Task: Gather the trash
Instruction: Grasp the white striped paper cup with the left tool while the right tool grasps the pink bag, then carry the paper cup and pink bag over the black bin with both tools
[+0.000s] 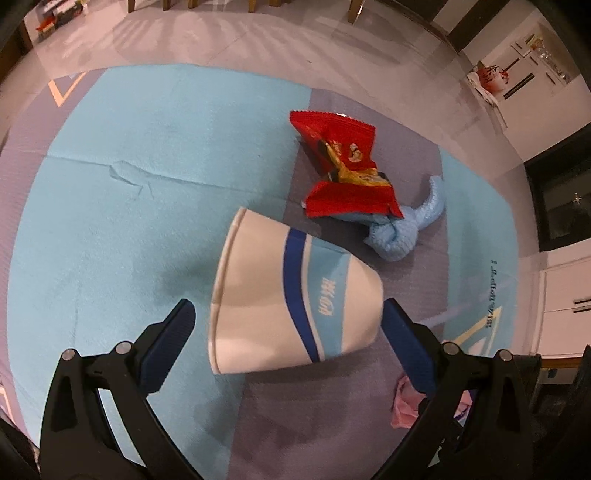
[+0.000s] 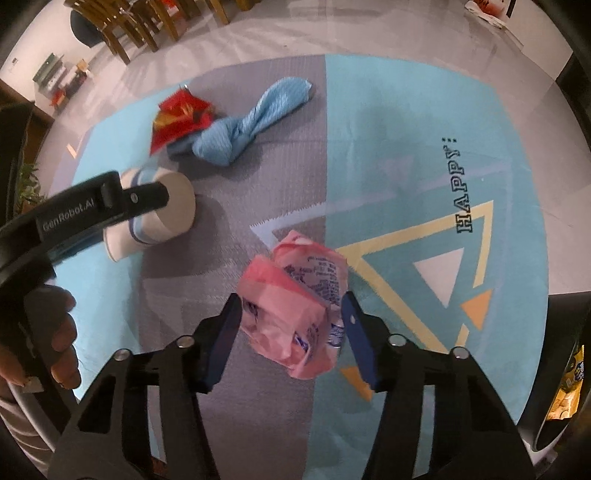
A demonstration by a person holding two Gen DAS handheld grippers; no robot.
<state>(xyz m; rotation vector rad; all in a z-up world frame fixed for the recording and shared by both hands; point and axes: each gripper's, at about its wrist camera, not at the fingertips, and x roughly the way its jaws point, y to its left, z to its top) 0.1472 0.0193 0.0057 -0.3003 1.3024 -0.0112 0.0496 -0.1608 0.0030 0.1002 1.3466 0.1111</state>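
Note:
A white paper cup with a blue band lies on its side on the rug, and it also shows in the right wrist view as the cup. My left gripper straddles it: the right pad touches the cup, while a small gap shows at the left pad. A crumpled pink wrapper sits between the fingers of my right gripper, and both pads touch it. A red snack wrapper and a knotted blue cloth lie just beyond the cup.
Everything rests on a blue and grey rug over a pale tiled floor. A hand holds the left gripper's handle. A dark container with a yellow packet stands at the right edge. Wooden chair legs stand far off.

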